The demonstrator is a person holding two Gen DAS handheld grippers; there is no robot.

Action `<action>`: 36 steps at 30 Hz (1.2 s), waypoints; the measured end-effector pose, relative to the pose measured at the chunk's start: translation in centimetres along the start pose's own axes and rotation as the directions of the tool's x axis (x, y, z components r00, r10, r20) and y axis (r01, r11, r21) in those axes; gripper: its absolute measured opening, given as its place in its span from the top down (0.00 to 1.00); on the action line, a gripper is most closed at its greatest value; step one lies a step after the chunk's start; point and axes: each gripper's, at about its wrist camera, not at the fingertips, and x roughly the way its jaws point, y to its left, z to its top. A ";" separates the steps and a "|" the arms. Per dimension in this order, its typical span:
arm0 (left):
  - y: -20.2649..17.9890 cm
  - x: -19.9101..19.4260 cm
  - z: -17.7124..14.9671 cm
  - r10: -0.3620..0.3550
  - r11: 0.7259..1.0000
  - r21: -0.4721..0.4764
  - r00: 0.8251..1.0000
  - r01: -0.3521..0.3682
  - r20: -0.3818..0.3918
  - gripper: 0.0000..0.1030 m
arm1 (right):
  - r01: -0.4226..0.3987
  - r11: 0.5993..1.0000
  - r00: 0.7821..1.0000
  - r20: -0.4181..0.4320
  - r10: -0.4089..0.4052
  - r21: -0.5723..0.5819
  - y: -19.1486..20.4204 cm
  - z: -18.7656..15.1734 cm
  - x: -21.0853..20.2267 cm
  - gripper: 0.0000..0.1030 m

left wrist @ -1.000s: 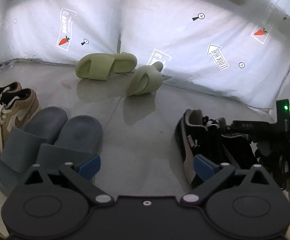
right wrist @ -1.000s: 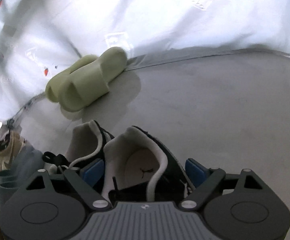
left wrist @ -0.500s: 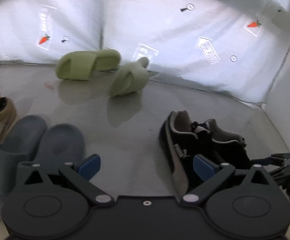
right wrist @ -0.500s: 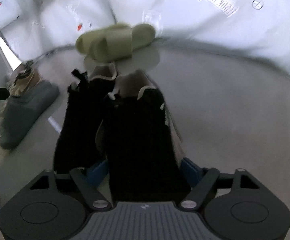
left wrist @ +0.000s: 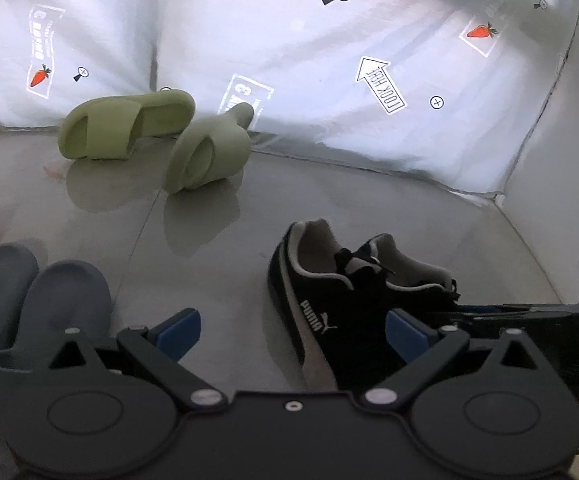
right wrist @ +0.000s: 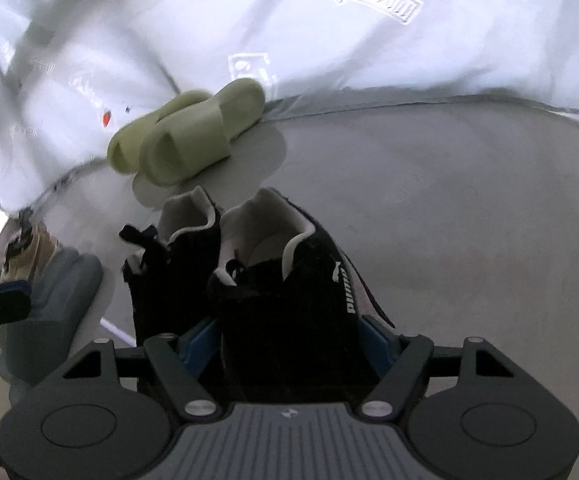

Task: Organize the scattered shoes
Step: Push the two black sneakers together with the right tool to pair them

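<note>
Black sneakers paired on the floor

Black suede sneakers (right wrist: 273, 280), grey side stripe, white logo and pale lining, stand side by side, heels away. Right gripper (right wrist: 289, 340) straddles the right-hand sneaker, blue pads at both its sides. Left gripper (left wrist: 293, 330) is wide, empty. Green slides (left wrist: 157, 132) lie beyond.

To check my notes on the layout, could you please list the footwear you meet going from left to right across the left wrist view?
Grey slides → green slide lying on its side → second green slide → black sneakers.
</note>
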 end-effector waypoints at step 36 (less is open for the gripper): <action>-0.4 1.8 0.3 0.035 0.999 0.005 0.999 -0.035 -0.013 0.03 | -0.157 0.981 0.985 0.096 0.146 0.118 -4.7 3.0 2.4 0.24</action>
